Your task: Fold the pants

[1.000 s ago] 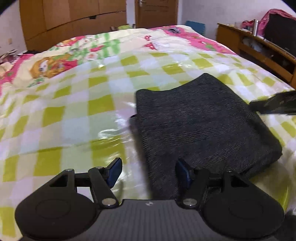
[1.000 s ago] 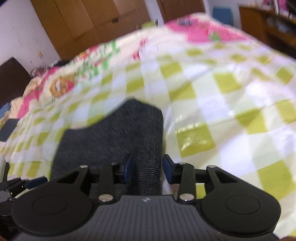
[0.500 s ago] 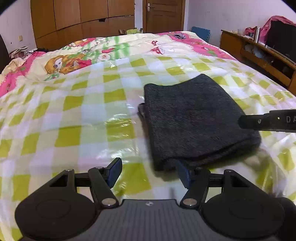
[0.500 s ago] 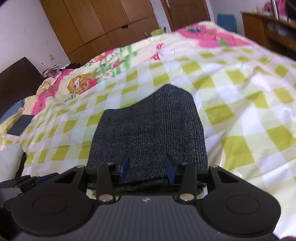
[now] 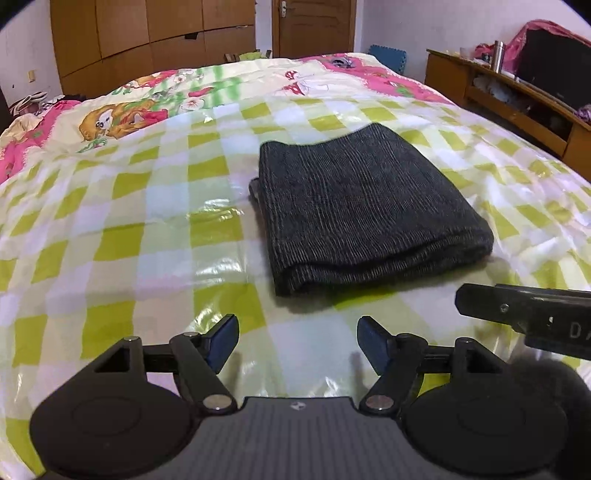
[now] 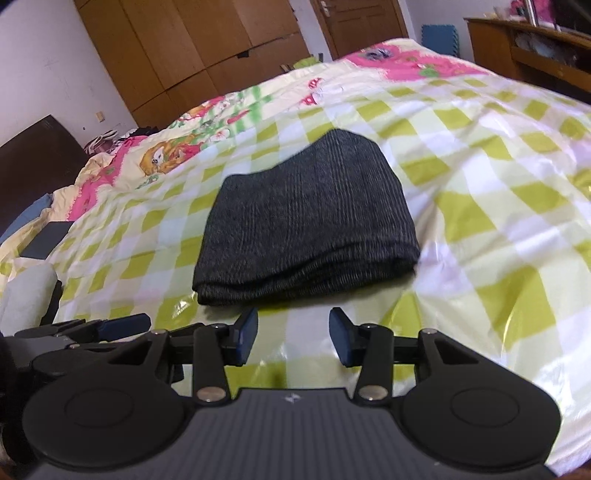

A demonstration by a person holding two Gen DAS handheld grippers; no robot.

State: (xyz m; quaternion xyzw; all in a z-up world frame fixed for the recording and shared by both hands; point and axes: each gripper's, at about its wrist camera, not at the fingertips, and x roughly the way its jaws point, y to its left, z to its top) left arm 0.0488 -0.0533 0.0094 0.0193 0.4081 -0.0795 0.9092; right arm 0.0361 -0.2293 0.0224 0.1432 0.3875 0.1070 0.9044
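Wooden wardrobes (image 5: 155,40) and a closed door (image 5: 314,26) are lining the far wall of a bedroom, and a large bed (image 5: 110,229) is filling most of both views. We are looking across its glossy cover of green and white checks, with a pink cartoon quilt (image 5: 122,114) lying towards the far edge. A low wooden cabinet (image 5: 517,99) is standing beyond the bed's right edge.

We are seeing the pants (image 5: 365,206) lying as a thick, dark grey rectangle near the middle of the bed, somewhat towards its right edge. Several layers are showing along the rounded fold facing us, and a small flap is peeking out at the left side. From the neat stacked shape, we are judging the folding to be essentially done.

We are holding the left tongs (image 5: 297,341) wide apart and empty, above bare cover just short of the bundle's near left corner. We are holding the right tongs (image 6: 293,338) parted too, a little less widely, also empty, facing the bundle's near fold without touching it. In the left view the right tool is showing as a dark bar at the right margin. Both are sitting clear of the cloth, probably so that the finished stack is lying undisturbed.
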